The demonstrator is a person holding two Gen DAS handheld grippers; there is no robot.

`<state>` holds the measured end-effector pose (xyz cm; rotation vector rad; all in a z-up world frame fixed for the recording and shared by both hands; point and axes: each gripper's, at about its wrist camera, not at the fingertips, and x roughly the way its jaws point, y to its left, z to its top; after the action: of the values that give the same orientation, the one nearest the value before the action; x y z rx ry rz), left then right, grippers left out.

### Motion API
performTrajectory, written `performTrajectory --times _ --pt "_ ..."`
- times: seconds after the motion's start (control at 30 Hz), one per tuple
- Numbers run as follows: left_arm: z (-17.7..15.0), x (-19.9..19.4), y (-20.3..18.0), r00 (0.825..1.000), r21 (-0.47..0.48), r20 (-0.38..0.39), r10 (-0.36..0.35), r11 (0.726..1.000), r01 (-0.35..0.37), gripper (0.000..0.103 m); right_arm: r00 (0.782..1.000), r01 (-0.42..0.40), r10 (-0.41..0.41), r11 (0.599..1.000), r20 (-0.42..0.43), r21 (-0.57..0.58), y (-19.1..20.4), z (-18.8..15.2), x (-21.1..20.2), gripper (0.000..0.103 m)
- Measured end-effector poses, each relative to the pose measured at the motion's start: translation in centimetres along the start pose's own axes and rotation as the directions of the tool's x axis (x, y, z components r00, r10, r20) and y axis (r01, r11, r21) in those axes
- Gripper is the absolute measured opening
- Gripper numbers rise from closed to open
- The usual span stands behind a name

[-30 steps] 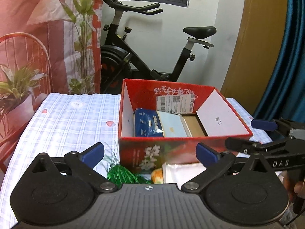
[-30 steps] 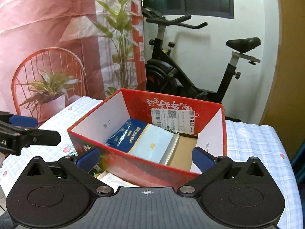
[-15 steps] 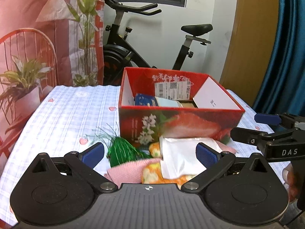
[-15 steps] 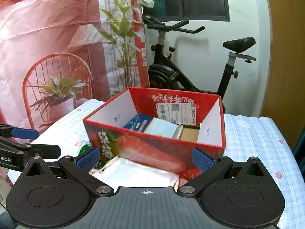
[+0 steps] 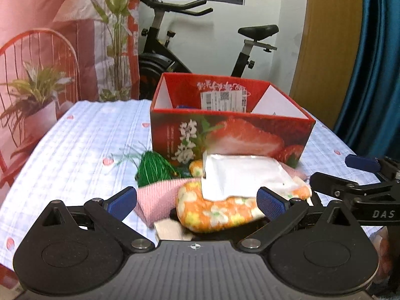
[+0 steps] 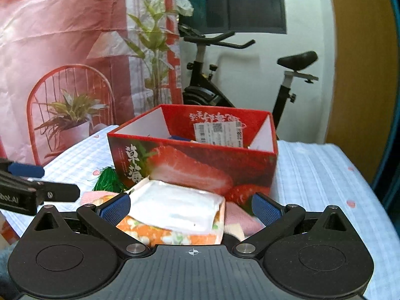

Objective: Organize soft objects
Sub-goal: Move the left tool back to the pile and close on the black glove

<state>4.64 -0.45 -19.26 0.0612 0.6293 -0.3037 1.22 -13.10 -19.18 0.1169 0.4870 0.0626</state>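
We read "DAS" in pale letters on the right gripper; "bot.AI" on the left gripper; large white characters "草莓" on the red box. Its white shipping label stays illegible.

white pouch atop floral orange cloth.

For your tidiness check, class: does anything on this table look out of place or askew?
Yes. A heap lies in front of the red box rather than in it: a white packet sits crookedly atop an orange floral cloth, over a pink cloth, with a green tassel splayed beside them.
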Motion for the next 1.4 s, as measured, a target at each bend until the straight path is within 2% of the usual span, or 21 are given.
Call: performTrajectory --times 0.23,0.63,0.93,1.0,1.1,1.27,1.33,1.4 --pt "-1.2 -0.3 0.3 1.0 -0.037 0.0 -0.003 0.999 0.003 0.103 0.999 0.032 -0.032 0.999 -0.008 0.026 -0.9 -1.9 -1.4 0.103" --pt "-2.2 0.3 1.6 0.999 -0.115 -0.039 -0.027 0.993 0.022 0.101 0.999 0.024 -0.023 0.999 -0.045 0.03 -0.8 -3.0 -1.2 0.103" --pt "-2.9 1.0 1.4 0.994 -0.114 -0.068 -0.086 0.99 0.078 0.078 0.994 -0.008 0.014 0.998 -0.11 0.055 -1.2 -4.0 -0.3 0.101" --pt "-3.1 1.2 1.2 0.99 -0.11 -0.087 -0.11 0.989 0.101 0.068 0.992 -0.017 0.023 0.999 -0.12 0.047 -1.1 -4.1 -0.2 0.093" --pt "-3.6 1.8 0.8 0.982 -0.105 -0.133 -0.136 0.987 0.122 0.065 0.986 -0.038 0.043 0.999 -0.158 0.039 -0.8 -4.5 0.1 0.083" --pt "-4.7 3.3 1.0 0.964 -0.138 -0.202 -0.172 0.98 0.146 0.063 0.972 -0.065 0.069 0.998 -0.224 0.024 -0.1 -5.4 0.2 0.081" --pt "-5.0 4.0 1.0 0.955 -0.143 -0.231 -0.185 0.978 0.155 0.059 0.967 -0.05 0.049 0.999 -0.251 0.004 0.2 -5.7 0.5 0.081" --pt "-5.5 4.9 1.2 0.944 -0.16 -0.263 -0.202 0.973 0.164 0.055 0.959 -0.063 0.062 0.998 -0.275 0.008 0.3 -6.1 0.8 0.079"
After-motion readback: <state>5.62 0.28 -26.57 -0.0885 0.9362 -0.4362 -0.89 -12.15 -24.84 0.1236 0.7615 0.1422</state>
